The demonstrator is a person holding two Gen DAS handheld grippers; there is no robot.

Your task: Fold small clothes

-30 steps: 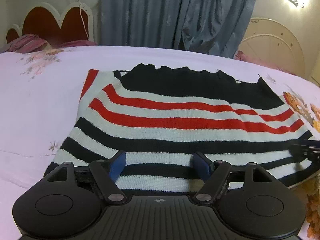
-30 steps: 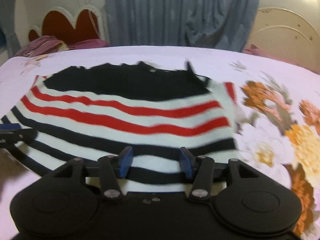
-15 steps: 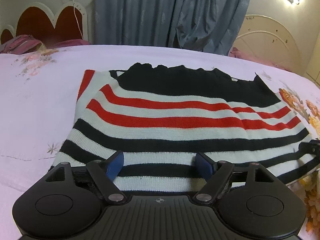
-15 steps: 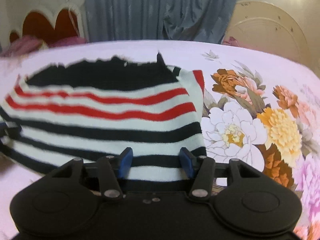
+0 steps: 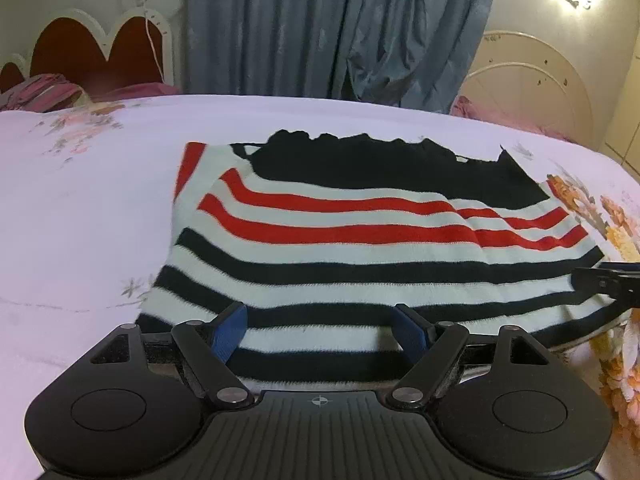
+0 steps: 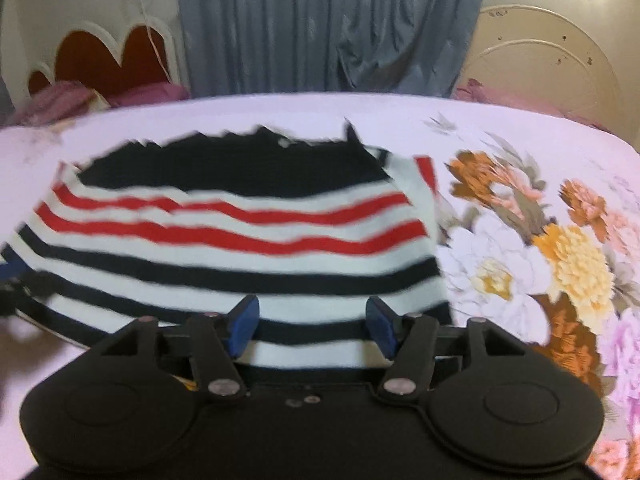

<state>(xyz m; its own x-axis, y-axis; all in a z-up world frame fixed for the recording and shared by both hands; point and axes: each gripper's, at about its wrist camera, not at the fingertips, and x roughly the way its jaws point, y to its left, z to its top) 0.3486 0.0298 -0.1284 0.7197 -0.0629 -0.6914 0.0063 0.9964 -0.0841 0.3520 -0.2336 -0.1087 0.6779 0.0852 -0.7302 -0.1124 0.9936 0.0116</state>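
Note:
A knitted sweater [image 5: 360, 240] with black, white and red stripes and a black top lies flat on the bed; it also fills the right wrist view as the sweater [image 6: 240, 248]. My left gripper [image 5: 320, 328] hovers open over the near hem's left half, blue pads wide apart, not pinching the fabric. My right gripper [image 6: 312, 320] is over the hem's right half, and its jaws are opening, with the hem under them but not pressed. The right gripper's tip [image 5: 608, 284] shows at the left view's right edge. The left gripper [image 6: 12, 276] shows blurred at the right view's left edge.
The bed sheet [image 5: 80, 220] is pale pink, with large printed flowers [image 6: 560, 272] to the right of the sweater. Behind stand a red headboard [image 5: 100, 48], a blue curtain [image 5: 320, 28], pink bedding [image 5: 40, 92] and a cream headboard [image 5: 528, 76].
The right gripper's pads have spread wider, and its view has swung so the sweater sits more central. The left gripper's view has barely shifted.

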